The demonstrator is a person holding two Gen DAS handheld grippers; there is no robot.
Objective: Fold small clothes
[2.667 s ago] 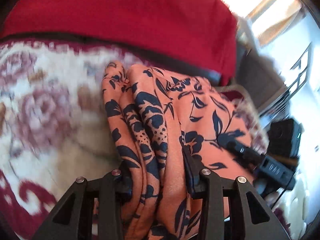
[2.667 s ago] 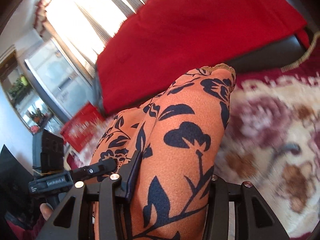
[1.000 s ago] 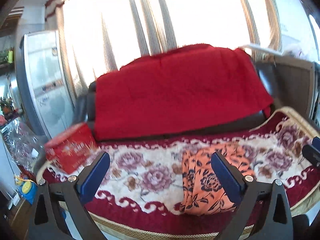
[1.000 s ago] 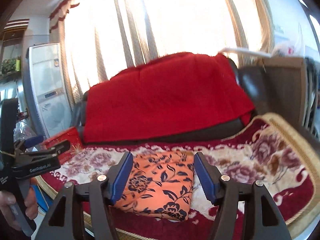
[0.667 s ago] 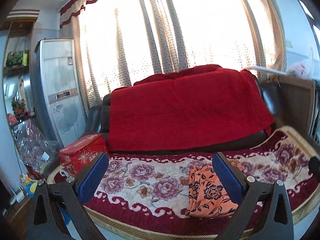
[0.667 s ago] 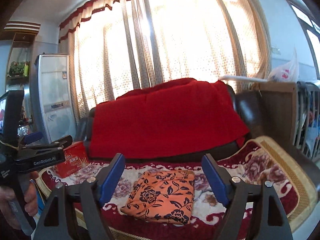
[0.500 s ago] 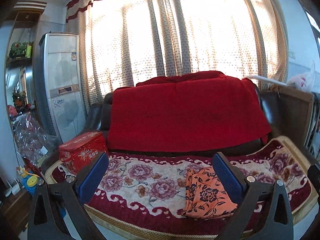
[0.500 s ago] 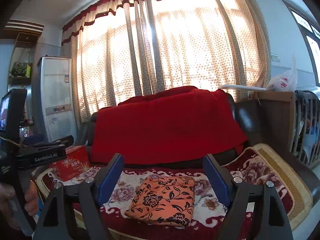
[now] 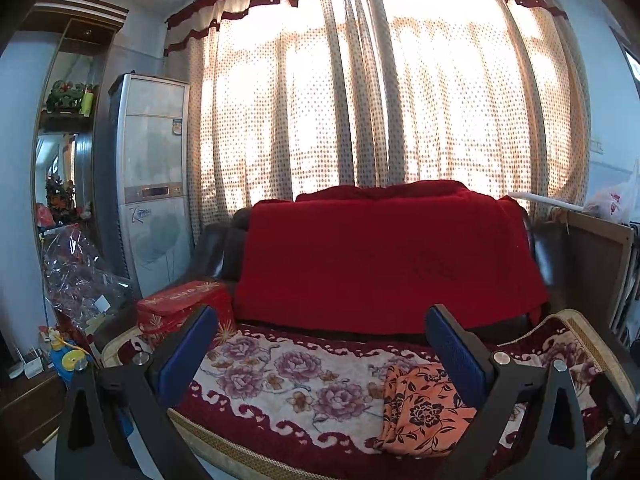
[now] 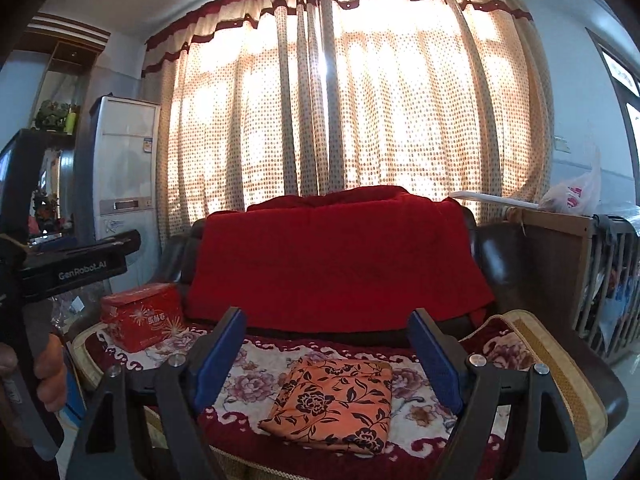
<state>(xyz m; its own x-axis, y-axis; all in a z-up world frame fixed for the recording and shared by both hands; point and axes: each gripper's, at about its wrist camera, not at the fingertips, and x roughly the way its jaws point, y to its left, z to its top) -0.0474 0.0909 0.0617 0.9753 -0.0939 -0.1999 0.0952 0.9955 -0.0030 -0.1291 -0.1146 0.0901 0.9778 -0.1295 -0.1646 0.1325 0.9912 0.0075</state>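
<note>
Orange folded cloth (image 10: 336, 400) lies low centre on sofa rug (image 10: 516, 344); your left gripper (image 9: 320, 352) and right gripper (image 10: 328, 344) jaws spread, empty.

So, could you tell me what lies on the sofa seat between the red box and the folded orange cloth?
Only bare floral seat cover lies between the red box and folded orange cloth, per the right wrist view.

One folded orange cloth (image 10: 334, 400), one red box (image 10: 140, 316), one red blanket (image 10: 336, 260), one sofa (image 10: 520, 264), two grippers (image 9: 320, 348) (image 10: 326, 342).
</note>
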